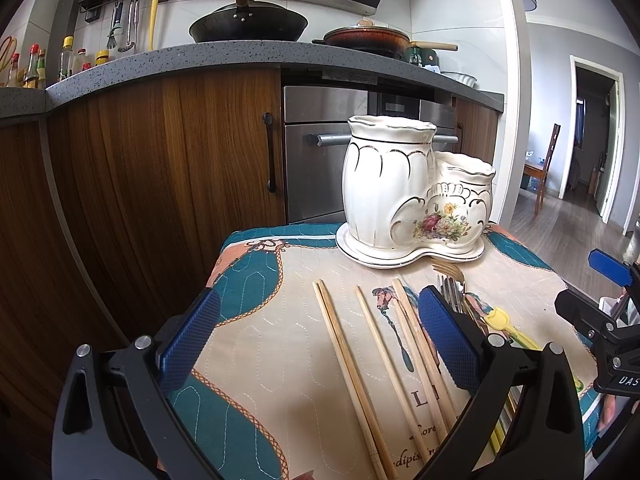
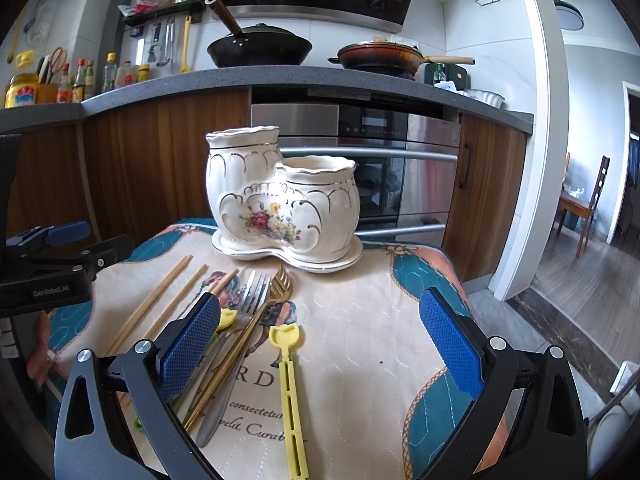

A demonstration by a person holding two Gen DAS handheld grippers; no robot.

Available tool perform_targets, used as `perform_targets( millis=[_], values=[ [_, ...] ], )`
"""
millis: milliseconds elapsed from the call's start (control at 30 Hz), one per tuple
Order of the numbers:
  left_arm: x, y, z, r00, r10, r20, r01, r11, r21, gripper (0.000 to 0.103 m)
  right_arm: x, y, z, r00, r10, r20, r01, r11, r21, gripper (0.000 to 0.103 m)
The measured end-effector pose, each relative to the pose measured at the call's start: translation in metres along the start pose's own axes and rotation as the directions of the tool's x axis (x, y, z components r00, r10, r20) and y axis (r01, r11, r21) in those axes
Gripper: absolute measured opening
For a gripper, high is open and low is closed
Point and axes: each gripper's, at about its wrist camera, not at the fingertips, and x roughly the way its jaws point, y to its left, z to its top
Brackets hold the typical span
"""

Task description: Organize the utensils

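Note:
A white floral ceramic utensil holder (image 1: pixel 412 196) (image 2: pixel 280 196) with a tall and a short pot stands at the far end of a quilted cloth (image 1: pixel 280 280) (image 2: pixel 360 320). Several wooden chopsticks (image 1: pixel 352 372) (image 2: pixel 160 300) lie on the cloth under my open left gripper (image 1: pixel 320 344). A silver fork (image 2: pixel 254 292), a gold fork (image 2: pixel 280 284) and yellow plastic utensils (image 2: pixel 290 392) lie by my open right gripper (image 2: pixel 320 348), close to its left finger. The forks (image 1: pixel 452 284) lie beyond the left gripper's right finger. Both grippers are empty.
Wooden cabinets (image 1: pixel 160 168) and a steel oven (image 2: pixel 400 184) stand behind the table. Pans (image 1: pixel 248 24) sit on the counter above. The right gripper (image 1: pixel 608 312) shows at the right edge of the left wrist view, the left gripper (image 2: pixel 52 264) at the left edge of the right wrist view.

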Motion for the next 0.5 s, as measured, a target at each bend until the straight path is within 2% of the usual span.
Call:
perform_targets(
  millis=[500],
  values=[
    [-0.0002,0.0003,-0.0014,1.0,-0.004,0.0,0.004,1.0,-0.002,0.098,0.0033,-0.0015,-0.0005,1.0,-0.005,-0.013,0.005,1.0,0.011,0.099]
  ],
)
